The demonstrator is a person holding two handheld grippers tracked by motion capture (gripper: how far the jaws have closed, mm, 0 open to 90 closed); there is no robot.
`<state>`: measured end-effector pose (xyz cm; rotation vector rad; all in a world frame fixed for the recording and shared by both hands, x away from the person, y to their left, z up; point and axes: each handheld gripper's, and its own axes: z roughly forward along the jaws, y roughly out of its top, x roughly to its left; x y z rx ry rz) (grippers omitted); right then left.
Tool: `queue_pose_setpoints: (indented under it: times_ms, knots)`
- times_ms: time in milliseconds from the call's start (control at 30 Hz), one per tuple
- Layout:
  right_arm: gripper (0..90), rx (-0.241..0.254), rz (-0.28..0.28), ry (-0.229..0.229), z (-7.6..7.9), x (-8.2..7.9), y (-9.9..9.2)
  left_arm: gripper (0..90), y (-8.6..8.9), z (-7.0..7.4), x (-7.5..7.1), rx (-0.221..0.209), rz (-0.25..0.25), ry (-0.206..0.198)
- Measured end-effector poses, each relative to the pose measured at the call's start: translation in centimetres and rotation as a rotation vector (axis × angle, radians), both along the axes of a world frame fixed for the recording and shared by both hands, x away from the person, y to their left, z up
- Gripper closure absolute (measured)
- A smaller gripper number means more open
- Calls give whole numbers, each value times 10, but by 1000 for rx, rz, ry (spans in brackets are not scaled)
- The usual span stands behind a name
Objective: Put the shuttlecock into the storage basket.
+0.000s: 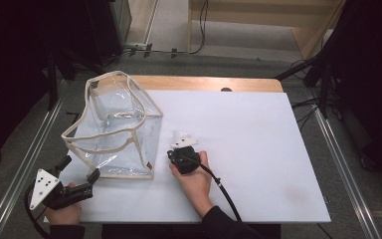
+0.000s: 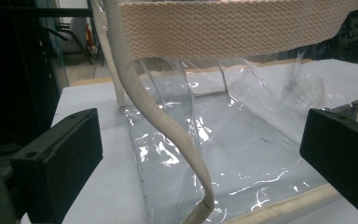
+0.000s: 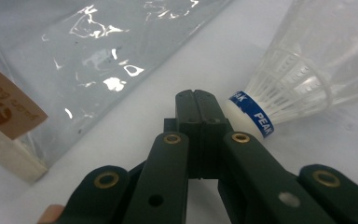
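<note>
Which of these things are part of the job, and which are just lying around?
Part of the job:
- clear bag, between the open left hand-held gripper jaws
- shuttlecock, beside the shut right hand-held gripper

Lying around:
- cables on the floor

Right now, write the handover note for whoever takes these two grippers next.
Left gripper: open, fingers spread at the near left corner of the clear bag, gripping nothing; a cream strap hangs between them.
Right gripper: shut and empty, tips beside the cork of the shuttlecock, which lies on its side on the white table just right of the bag.
Done: bag stands upright, mouth open, nothing visible inside.
Left, by my guess: open the right fingers, pick up the shuttlecock and drop it in the bag while the left steadies the rim.
</note>
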<state>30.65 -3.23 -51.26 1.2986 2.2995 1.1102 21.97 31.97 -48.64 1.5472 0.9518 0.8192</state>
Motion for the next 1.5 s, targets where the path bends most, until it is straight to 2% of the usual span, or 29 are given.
queue_pose_setpoints:
  times_ms: [233,433,700,767,1100,1167,1400,1500]
  knots:
    - [879,-32,-13,9,-1,-1,-16,0,0,0,0,0,0,0]
    - [879,-55,1,12,-2,-2,-29,0,0,0,0,0,0,1]
    - [879,-55,-11,17,-2,-6,-44,0,0,0,0,-2,-1,1]
    - [878,-60,-8,6,-2,-8,-50,0,0,0,0,-2,-1,1]
    - [879,-72,-59,7,-3,-11,-81,0,0,0,0,4,1,2]
    - [878,-68,-82,5,-3,-10,-89,0,-1,0,0,8,-1,3]
    - [879,-90,-141,-7,2,3,-99,0,-1,0,0,9,-1,3]
    - [878,-100,-149,-11,3,11,-99,0,0,0,0,6,0,2]
